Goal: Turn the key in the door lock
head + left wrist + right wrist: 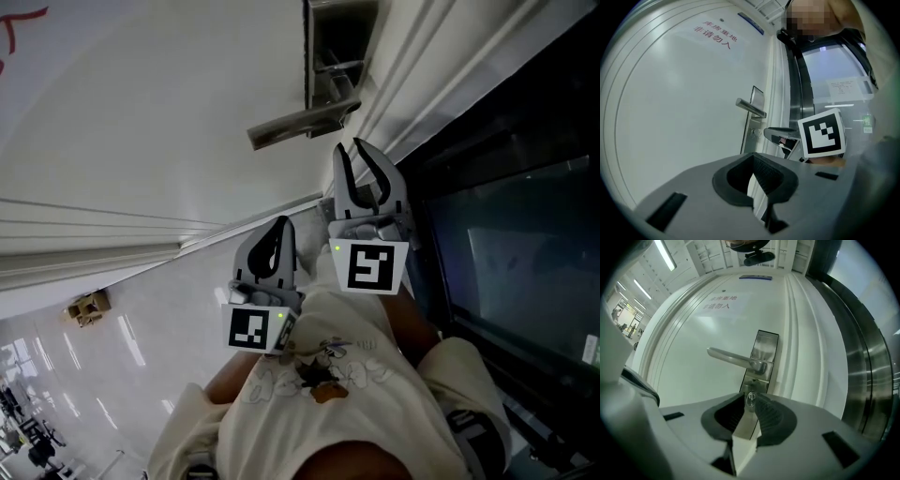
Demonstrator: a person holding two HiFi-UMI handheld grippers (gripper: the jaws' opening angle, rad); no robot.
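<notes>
Right gripper (749,405) released, empty. Key (750,398) in lock below handle (736,359), frame centre, lined up between tips, not gripped. Left gripper (752,177) parted, empty. Risk: closing off-centre, pads slip off small key head, lock unturned.

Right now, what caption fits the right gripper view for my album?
Open right claw lined up with the key in the lock, just below the handle.

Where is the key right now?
Right gripper view, centre: the key sits in the lock plate just below the door handle, framed between the fingers of the right gripper.
</notes>
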